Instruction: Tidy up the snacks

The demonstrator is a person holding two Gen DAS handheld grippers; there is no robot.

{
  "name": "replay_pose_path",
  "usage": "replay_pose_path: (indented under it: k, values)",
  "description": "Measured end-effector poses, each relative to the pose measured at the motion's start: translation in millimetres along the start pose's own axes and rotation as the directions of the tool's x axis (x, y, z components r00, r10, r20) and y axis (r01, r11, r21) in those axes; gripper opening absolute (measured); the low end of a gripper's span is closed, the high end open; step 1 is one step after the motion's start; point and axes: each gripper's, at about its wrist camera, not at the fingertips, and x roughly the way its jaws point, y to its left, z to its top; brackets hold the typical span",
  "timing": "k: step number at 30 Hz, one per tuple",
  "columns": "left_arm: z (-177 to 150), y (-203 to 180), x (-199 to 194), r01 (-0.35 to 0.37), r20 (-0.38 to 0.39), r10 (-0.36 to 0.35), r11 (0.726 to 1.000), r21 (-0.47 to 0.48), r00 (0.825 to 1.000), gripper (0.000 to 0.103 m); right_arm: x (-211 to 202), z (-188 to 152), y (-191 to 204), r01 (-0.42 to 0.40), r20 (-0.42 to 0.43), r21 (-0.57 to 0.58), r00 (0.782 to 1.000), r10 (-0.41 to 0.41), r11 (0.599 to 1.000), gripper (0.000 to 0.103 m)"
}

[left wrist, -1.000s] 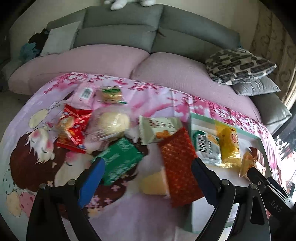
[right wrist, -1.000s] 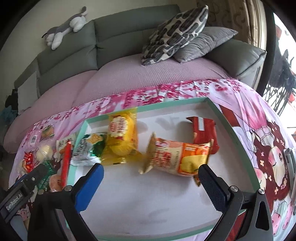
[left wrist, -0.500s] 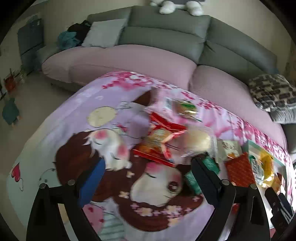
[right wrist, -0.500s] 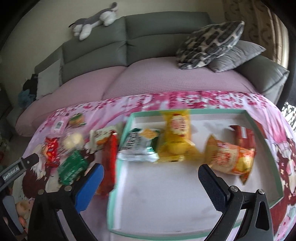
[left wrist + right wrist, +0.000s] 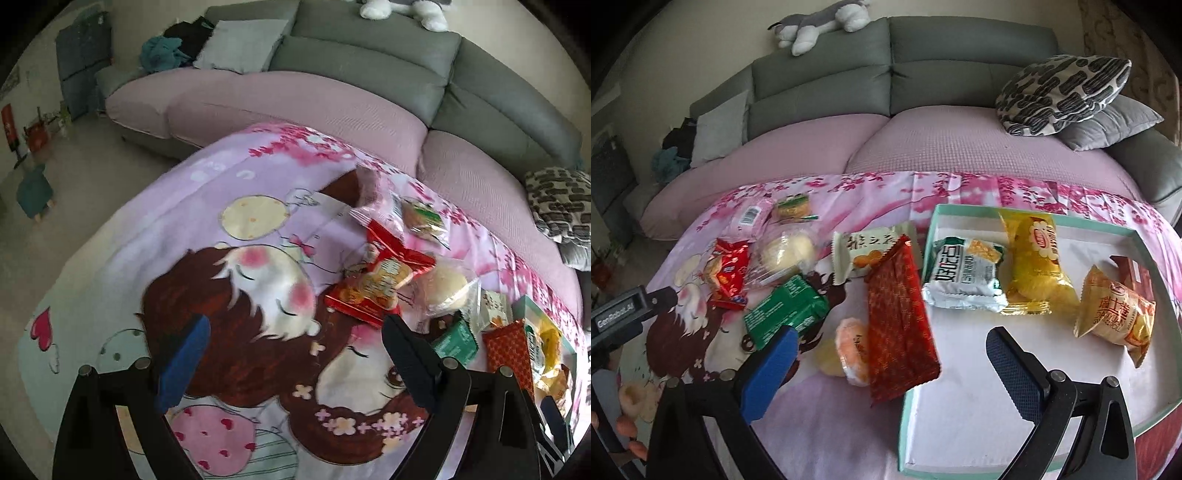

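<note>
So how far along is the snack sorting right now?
Four packets lie in the tray, including the yellow bag and silver-green packet. Both the left claw and right claw are open, holding nothing. Still on the cloth: the dark red pouch, green packet and others.

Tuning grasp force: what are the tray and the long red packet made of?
Tray: looks like matte cardboard or thin board, mint rim, white floor; uncertain. Long red packet: glossy plastic or foil film, with sheen and crimped ends, lying half over the tray's left wall.
</note>
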Motion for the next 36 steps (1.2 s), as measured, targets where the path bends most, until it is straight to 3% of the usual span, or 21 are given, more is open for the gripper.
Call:
replay_pose_path:
  k: [6,18,21,22,23,24,33,36]
  values:
    - [1.5,-31.8,16.0,0.111,-0.066,-0.109,0.994,0.020,0.992,0.094,6.7,1.1,-9.9,0.020,-0.009,0.027,1.000,-0.020,0.999,0.087]
    - [-16.2,-100.1,37.1,0.213,-0.130,-0.188,0.954,0.209,0.973,0.088,14.5,-1.0,-19.6,0.003,-0.037,0.056,0.999,0.000,0.998,0.063]
    - [-18.2,-110.7,40.6,0.228,-0.125,-0.202,0.940,0.253,0.971,0.088,15.2,-1.9,-20.5,-0.004,-0.042,0.059,0.999,0.007,0.998,0.063]
    - [-19.9,-113.6,41.0,0.230,-0.128,-0.202,0.937,0.263,0.971,0.083,15.4,-2.1,-21.4,-0.007,-0.045,0.063,0.999,0.010,0.998,0.063]
    - [-21.6,-115.3,40.5,0.231,-0.132,-0.201,0.935,0.270,0.971,0.071,15.6,-2.3,-21.8,-0.009,-0.047,0.067,0.999,0.012,0.998,0.063]
    - [-23.0,-117.8,43.0,0.235,-0.141,-0.203,0.932,0.277,0.969,0.067,15.7,-2.5,-22.3,-0.010,-0.048,0.068,0.999,0.013,0.998,0.063]
    - [-32.1,-128.3,46.1,0.264,-0.160,-0.222,0.906,0.330,0.962,0.064,15.9,-3.2,-24.6,-0.013,-0.053,0.073,0.998,0.017,0.997,0.063]
    - [-34.5,-127.4,51.2,0.280,-0.193,-0.227,0.906,0.316,0.954,0.058,15.0,-3.5,-23.7,-0.017,-0.051,0.070,0.998,0.021,0.997,0.059]
